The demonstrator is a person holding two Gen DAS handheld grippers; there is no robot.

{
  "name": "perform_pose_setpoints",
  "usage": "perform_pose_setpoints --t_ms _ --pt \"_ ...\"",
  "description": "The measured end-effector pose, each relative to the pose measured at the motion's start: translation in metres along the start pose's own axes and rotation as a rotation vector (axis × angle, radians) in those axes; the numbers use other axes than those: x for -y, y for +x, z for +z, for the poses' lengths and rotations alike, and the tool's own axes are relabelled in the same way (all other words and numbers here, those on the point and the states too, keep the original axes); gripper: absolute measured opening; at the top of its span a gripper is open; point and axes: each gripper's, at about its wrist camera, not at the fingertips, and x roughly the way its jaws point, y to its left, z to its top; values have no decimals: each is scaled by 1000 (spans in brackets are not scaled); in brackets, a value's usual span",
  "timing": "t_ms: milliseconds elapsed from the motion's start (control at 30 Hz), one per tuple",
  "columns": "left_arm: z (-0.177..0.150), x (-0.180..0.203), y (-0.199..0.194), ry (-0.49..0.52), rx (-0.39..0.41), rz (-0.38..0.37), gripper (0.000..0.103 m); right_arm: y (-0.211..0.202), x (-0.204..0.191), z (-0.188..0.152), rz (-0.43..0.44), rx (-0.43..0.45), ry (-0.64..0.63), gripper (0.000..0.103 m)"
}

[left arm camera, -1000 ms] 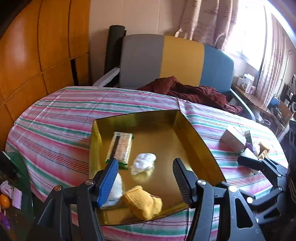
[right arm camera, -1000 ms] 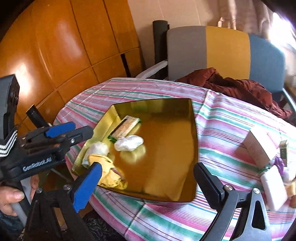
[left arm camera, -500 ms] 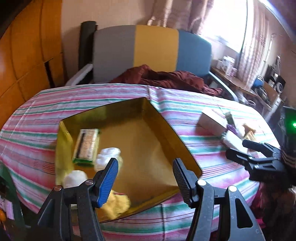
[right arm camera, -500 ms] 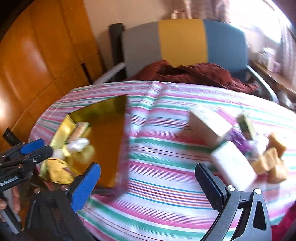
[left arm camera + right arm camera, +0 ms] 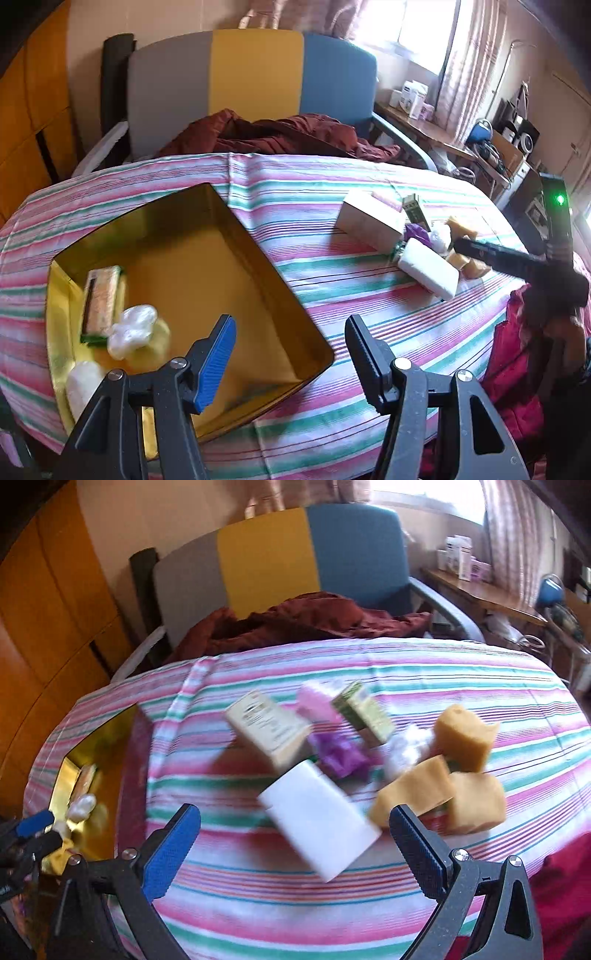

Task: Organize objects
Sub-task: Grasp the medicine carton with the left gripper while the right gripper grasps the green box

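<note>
A gold tray [image 5: 266, 258] lies on the striped tablecloth at the left and holds a green-edged packet [image 5: 101, 301], white wads [image 5: 131, 330] and a yellow cloth [image 5: 61, 851]. My left gripper [image 5: 290, 356] is open and empty over the tray's near right corner. My right gripper [image 5: 295, 843] is open and empty, just in front of a white block [image 5: 317, 821]. Behind the block lie a beige box [image 5: 267, 727], a purple wad [image 5: 340, 755], a green box [image 5: 364, 710] and yellow sponges [image 5: 463, 734].
A grey, yellow and blue chair [image 5: 255, 74] with a dark red garment [image 5: 280, 133] stands behind the round table. A cluttered desk [image 5: 461, 144] is at the far right. Orange wood panels [image 5: 48, 602] line the left wall. Red fabric [image 5: 517, 354] hangs at the table's right edge.
Both grippers have swung right. The right gripper left the tray and now faces the pile of loose objects. The left gripper moved from the tray's middle toward its near right corner.
</note>
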Motion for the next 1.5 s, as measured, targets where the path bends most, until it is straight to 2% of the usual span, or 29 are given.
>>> perform_pose_setpoints --t_ms 300,533,600,767,1000,1033,1067,1100,1133,1233,1367,1500 --pt "33 31 26 34 -44 -85 62 19 33 35 -49 24 15 102" --pt "58 52 58 5 -113 -151 62 56 41 57 -88 2 -70 84" --pt "65 57 70 -3 -131 -158 63 71 44 62 -92 -21 -93 82" --pt "78 63 102 -54 -193 -177 64 100 50 70 -94 -64 -134 78" --pt "96 68 142 -163 -252 -212 77 125 55 77 -73 -81 -186 78" --pt "100 68 148 -186 -259 -216 79 128 55 78 -63 -83 -191 71" --pt "104 69 154 -213 -263 -224 80 133 55 77 -49 -99 -192 52" --pt "107 70 159 -230 -268 -227 83 136 55 76 -44 -115 -194 44" --pt "111 71 167 -255 -285 -225 83 138 56 75 -53 -129 -199 32" --pt "119 71 183 -331 -307 -239 83 135 61 77 -33 -141 -179 30" --pt "125 69 202 -421 -332 -217 83 118 56 82 -35 -120 -199 30" --pt "132 73 215 -451 -341 -189 83 99 52 90 -23 -79 -200 30"
